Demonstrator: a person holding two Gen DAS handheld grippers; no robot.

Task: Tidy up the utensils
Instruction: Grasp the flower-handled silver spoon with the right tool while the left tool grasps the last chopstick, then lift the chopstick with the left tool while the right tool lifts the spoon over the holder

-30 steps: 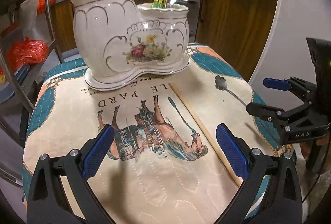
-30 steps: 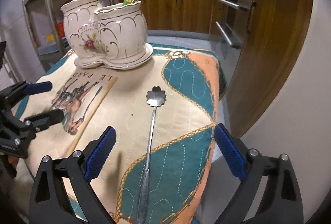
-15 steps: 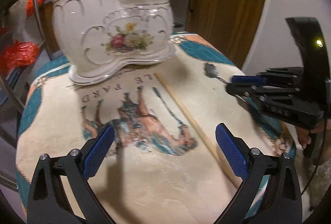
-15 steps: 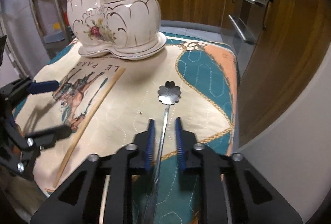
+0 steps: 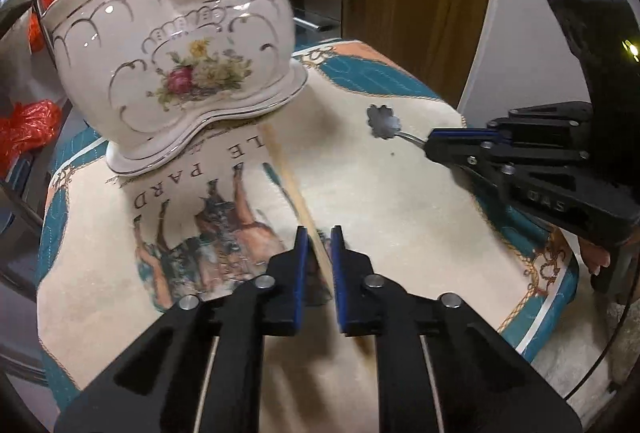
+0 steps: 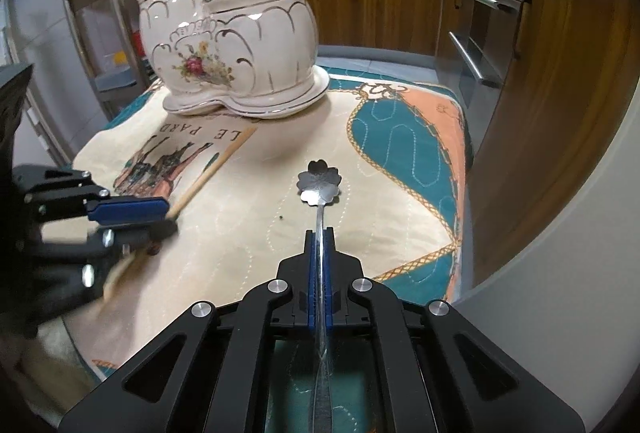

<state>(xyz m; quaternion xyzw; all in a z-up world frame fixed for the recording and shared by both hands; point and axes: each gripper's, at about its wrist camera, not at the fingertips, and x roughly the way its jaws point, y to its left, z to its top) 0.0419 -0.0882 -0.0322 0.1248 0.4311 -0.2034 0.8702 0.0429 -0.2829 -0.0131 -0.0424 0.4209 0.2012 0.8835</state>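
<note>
A white floral ceramic utensil holder (image 5: 172, 73) (image 6: 228, 53) with two cups stands at the far side of the cloth, with chopsticks in one cup and forks in the other. My left gripper (image 5: 318, 237) (image 6: 168, 217) is shut on a wooden chopstick (image 5: 288, 177) (image 6: 216, 165) that lies on the cloth. My right gripper (image 6: 319, 237) (image 5: 428, 147) is shut on the handle of a metal spoon (image 6: 319, 181) (image 5: 383, 121) with a flower-shaped bowl, which points at the holder.
A quilted cloth (image 5: 400, 201) (image 6: 400, 137) with a horse print covers the small table. Wooden kitchen cabinets (image 6: 560, 73) stand to the right, a metal rack (image 6: 108, 13) behind the holder on the left. The table edge drops off at the right.
My left gripper has closed on the chopstick. My right gripper has closed fully on the spoon handle, and both grippers have moved closer to the holder.
</note>
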